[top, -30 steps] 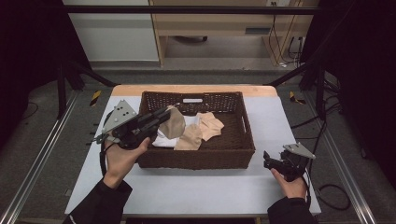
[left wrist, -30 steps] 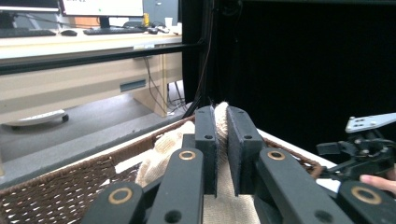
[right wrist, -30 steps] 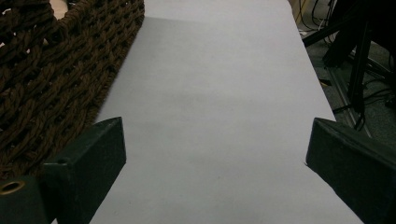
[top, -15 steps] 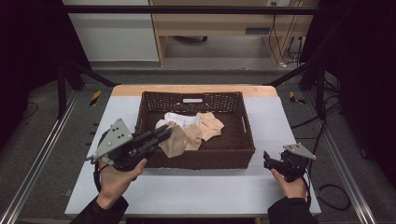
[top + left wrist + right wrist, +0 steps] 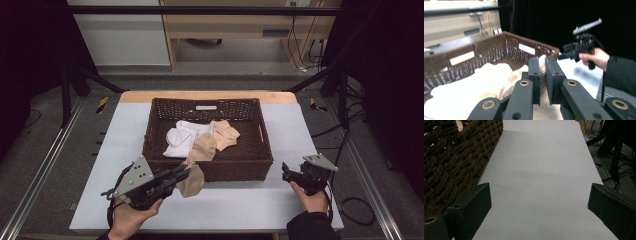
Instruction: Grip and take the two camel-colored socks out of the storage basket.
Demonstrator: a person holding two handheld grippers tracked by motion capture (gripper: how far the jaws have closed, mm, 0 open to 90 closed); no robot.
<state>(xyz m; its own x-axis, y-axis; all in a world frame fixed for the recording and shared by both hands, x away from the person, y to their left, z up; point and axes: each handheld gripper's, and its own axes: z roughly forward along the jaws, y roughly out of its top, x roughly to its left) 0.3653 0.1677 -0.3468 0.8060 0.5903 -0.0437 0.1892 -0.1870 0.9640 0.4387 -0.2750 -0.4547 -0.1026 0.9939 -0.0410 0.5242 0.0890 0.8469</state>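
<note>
My left gripper is shut on a tan sock just in front of the brown wicker basket. The sock drapes from the basket's front rim down toward the table. In the left gripper view the jaws pinch the tan fabric between them. A white sock and another tan sock lie inside the basket. My right gripper hovers low at the basket's front right corner, its jaws wide open over bare table.
The basket stands on a pale grey table with a wooden far edge. Its woven wall is close on the right gripper's left. Metal frame rails and cables run along both sides of the table.
My left gripper has come down and back toward the person, dragging the tan sock from above the basket's inside over its front rim. The right gripper has stayed put.
</note>
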